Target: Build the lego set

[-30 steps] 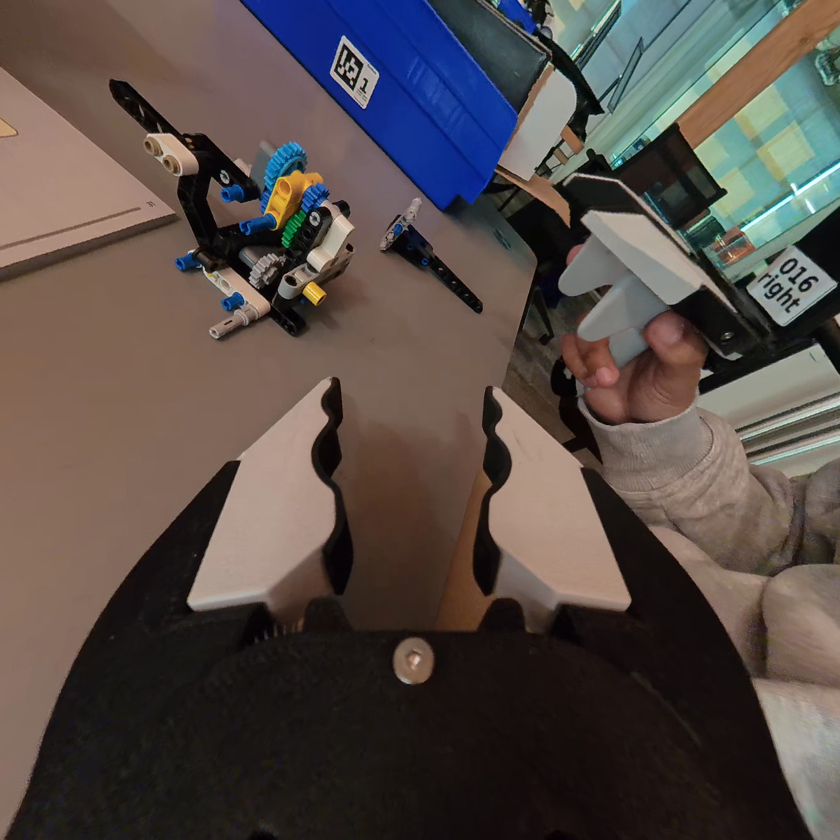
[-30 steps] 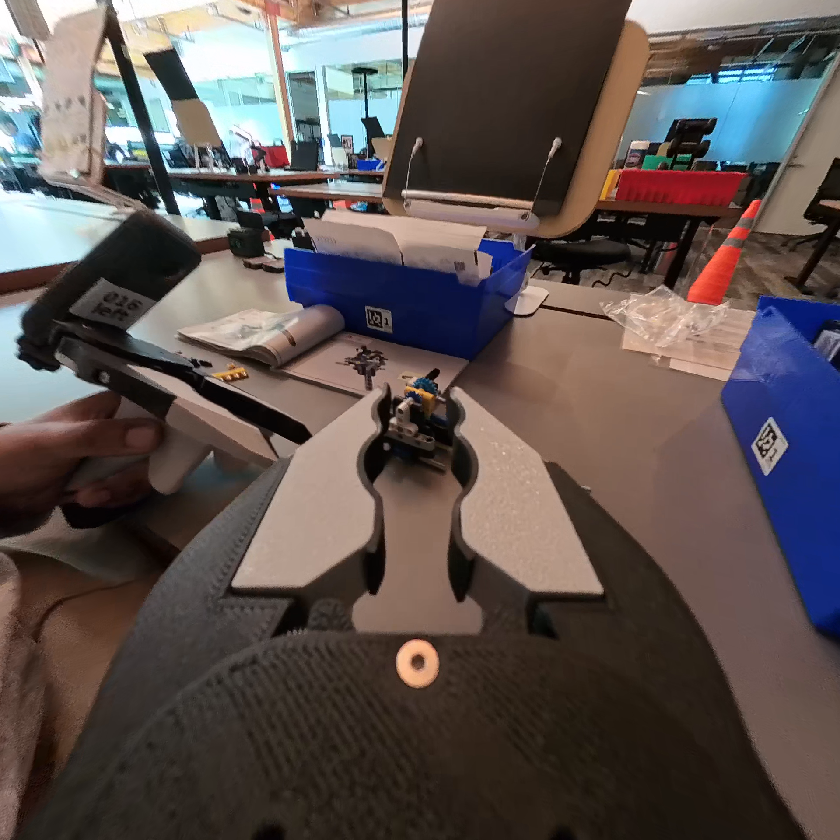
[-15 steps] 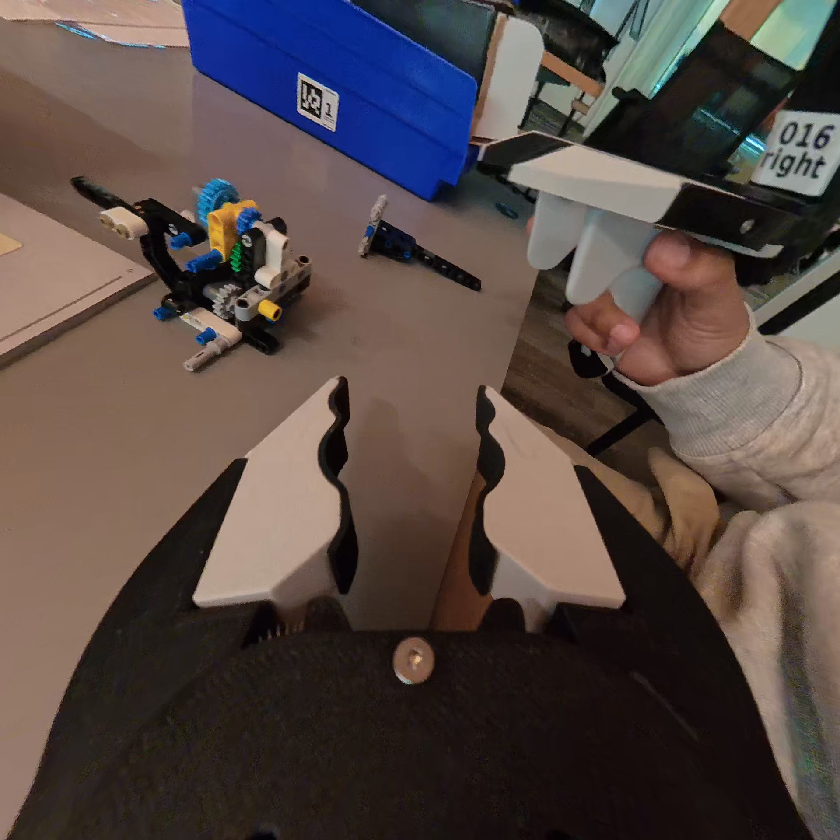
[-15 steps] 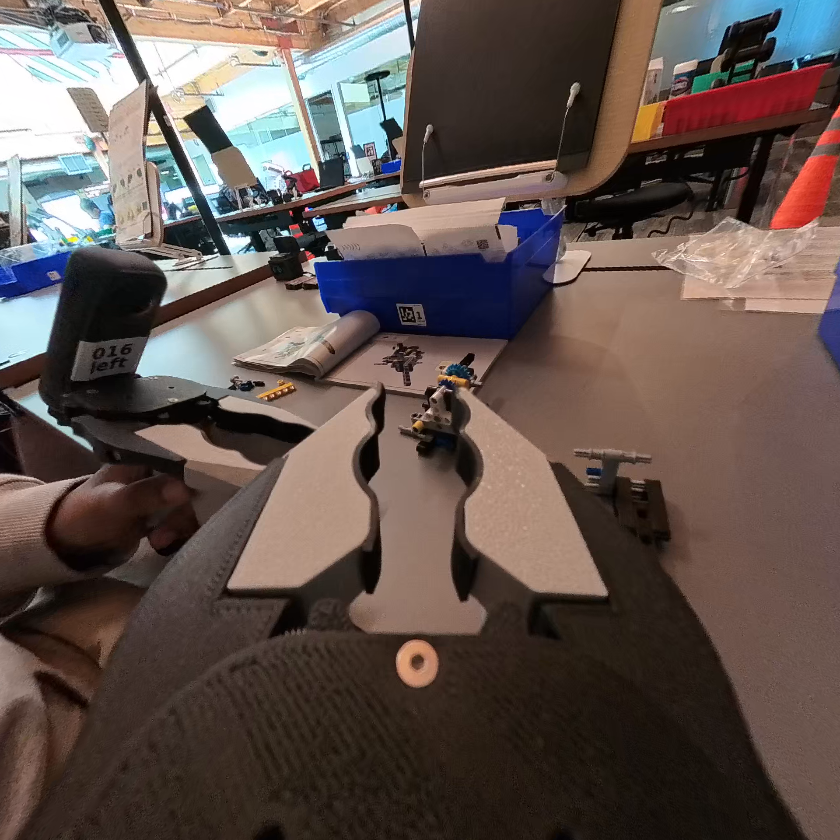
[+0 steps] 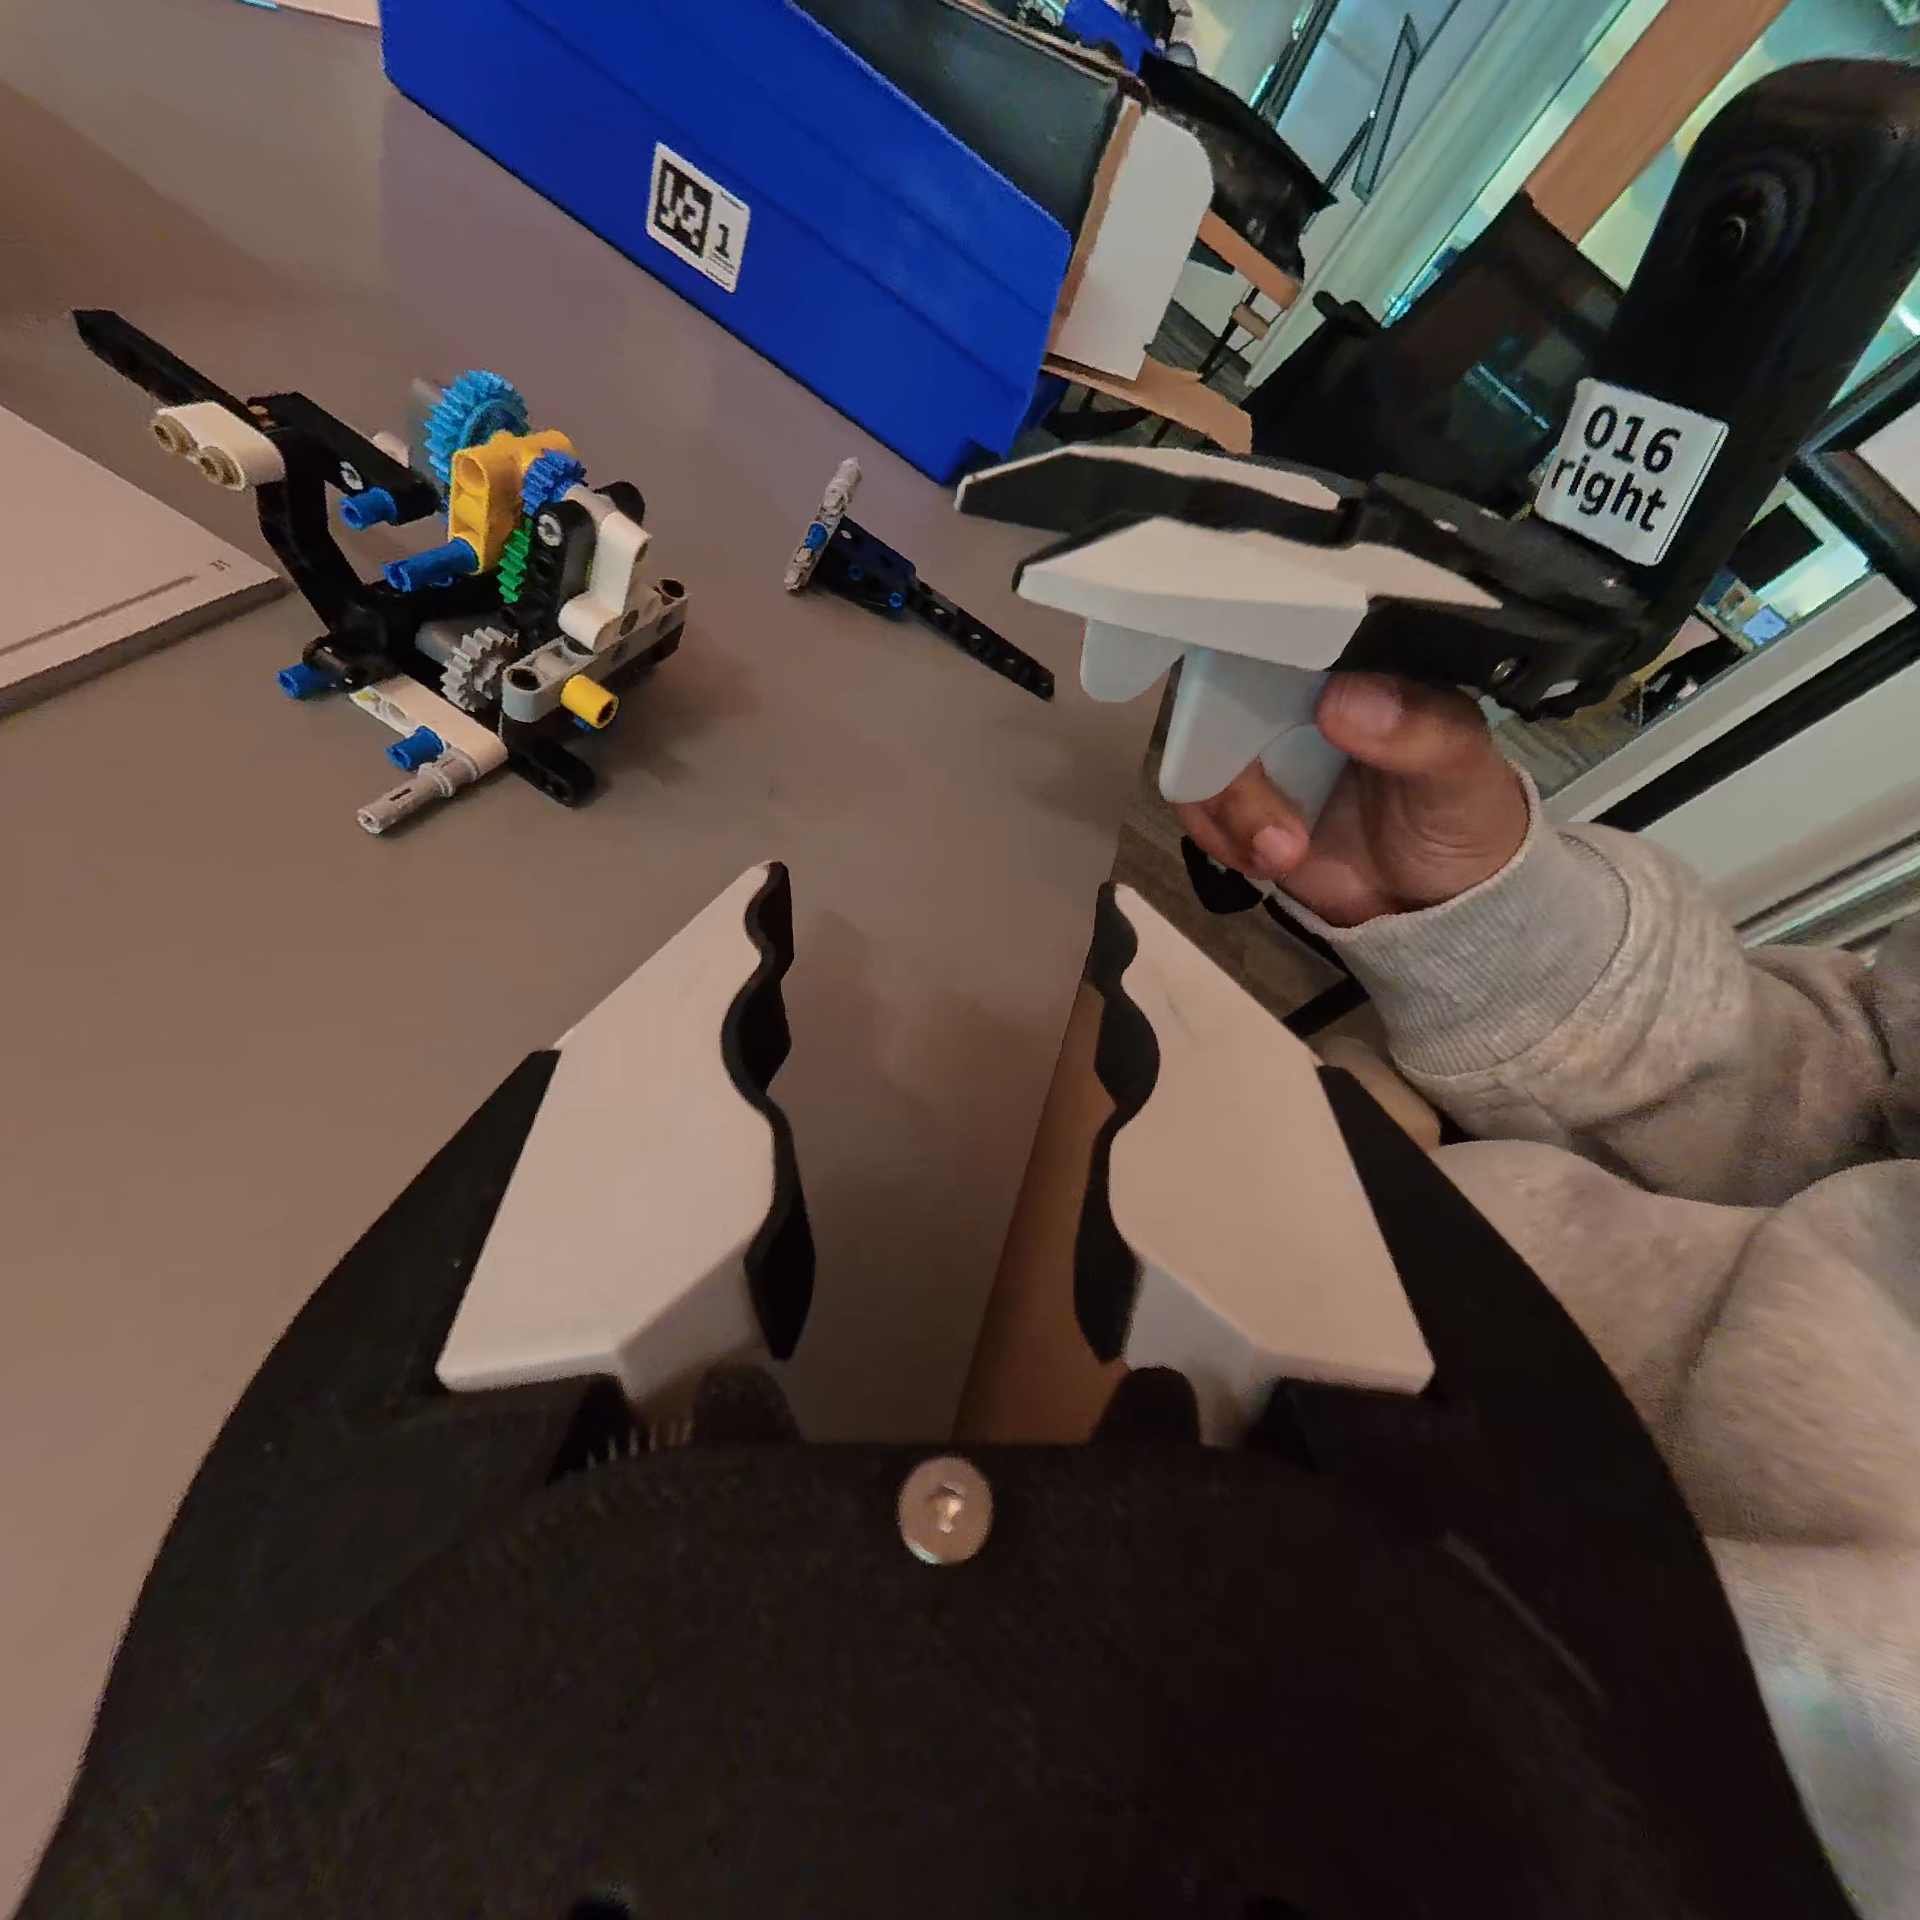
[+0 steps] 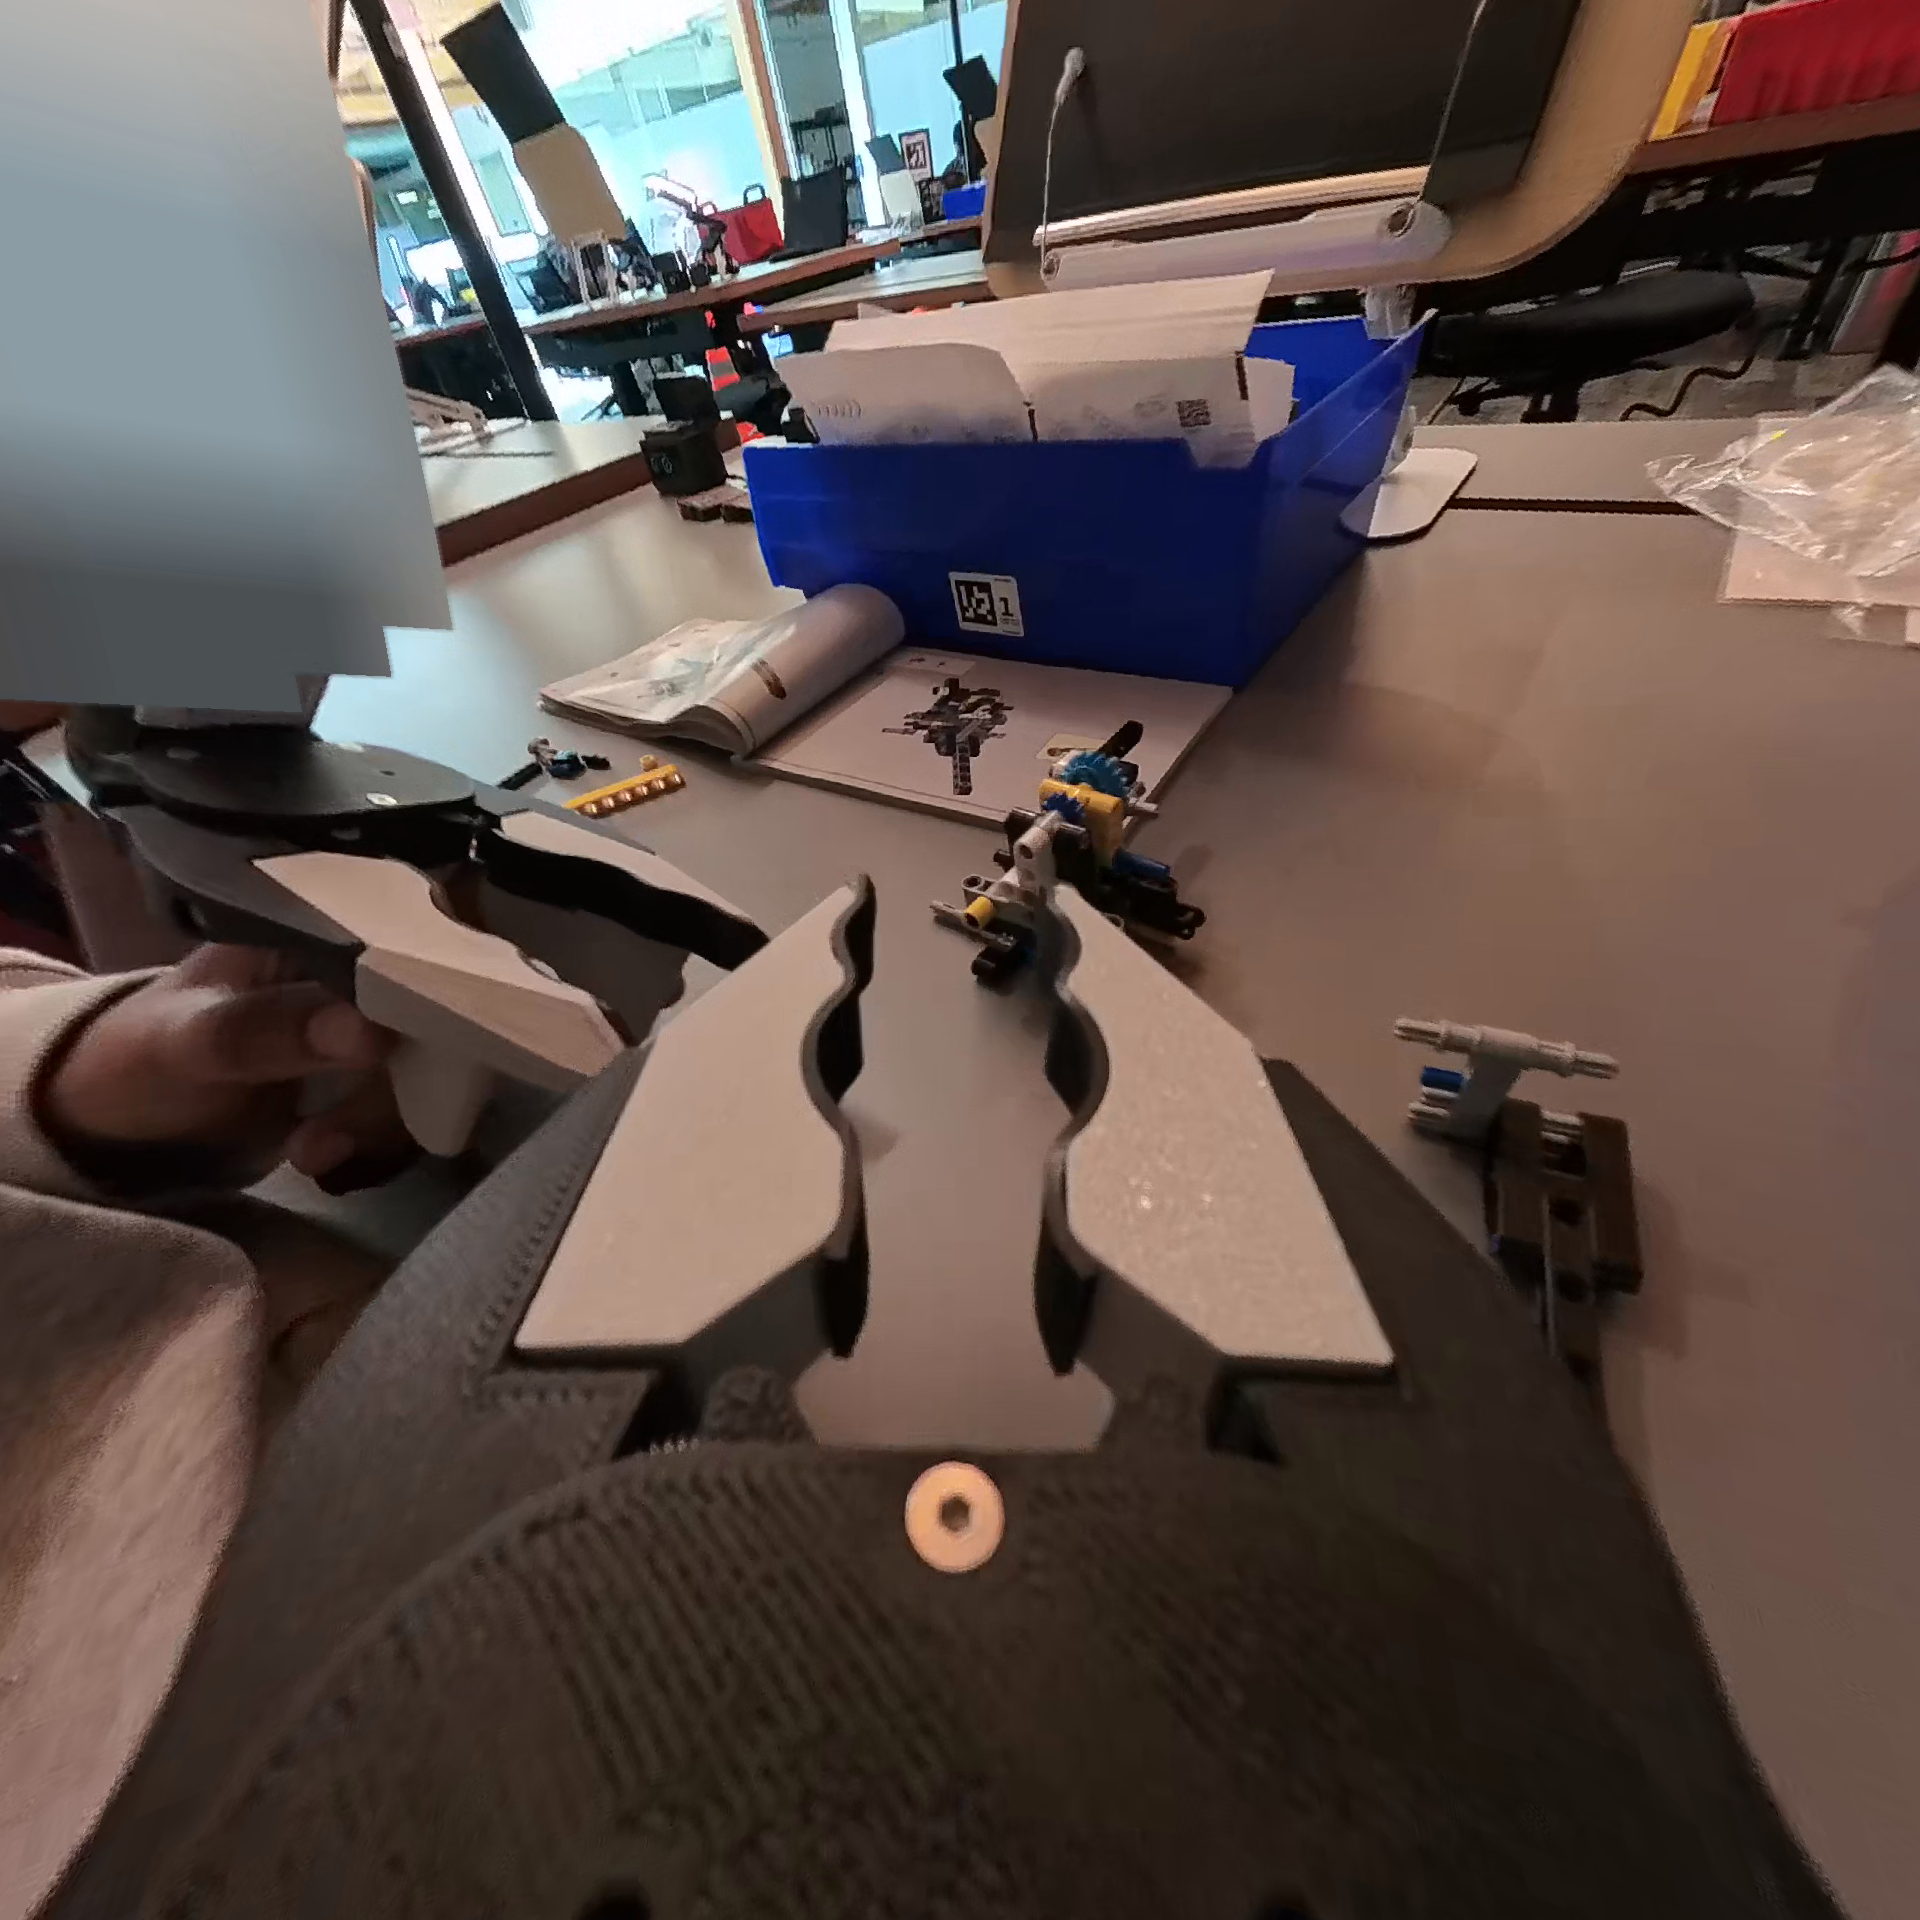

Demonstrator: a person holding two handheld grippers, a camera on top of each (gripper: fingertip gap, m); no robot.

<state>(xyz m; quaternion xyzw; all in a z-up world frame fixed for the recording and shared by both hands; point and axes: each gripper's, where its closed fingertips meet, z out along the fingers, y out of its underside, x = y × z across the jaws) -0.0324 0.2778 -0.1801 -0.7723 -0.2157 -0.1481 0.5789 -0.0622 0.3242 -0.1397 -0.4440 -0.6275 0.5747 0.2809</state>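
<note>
The part-built lego model (image 5: 488, 582), black with blue gears, yellow and white pieces, stands on the grey table (image 5: 260, 1039). It also shows in the right wrist view (image 6: 1081, 842). A small sub-assembly (image 5: 904, 603), a black beam with a grey axle, lies to its right and shows in the right wrist view (image 6: 1527, 1132). My left gripper (image 5: 940, 894) is open and empty, over the table's near edge, well short of the model. My right gripper (image 6: 961, 904) is open and empty, just short of the model. Each gripper shows in the other's view (image 5: 997, 535) (image 6: 686, 987).
An open instruction booklet (image 6: 935, 727) lies behind the model, in front of a blue bin (image 6: 1070, 540) with papers. A yellow beam (image 6: 623, 795) and small loose parts (image 6: 556, 758) lie left of the booklet. A second blue bin (image 5: 790, 177) stands behind the sub-assembly. Plastic bags (image 6: 1818, 488) lie far right.
My right gripper has moved forward and down over the table edge toward the model, bringing the small sub-assembly into its view. The left gripper only shifted slightly. Both stay open and empty.
</note>
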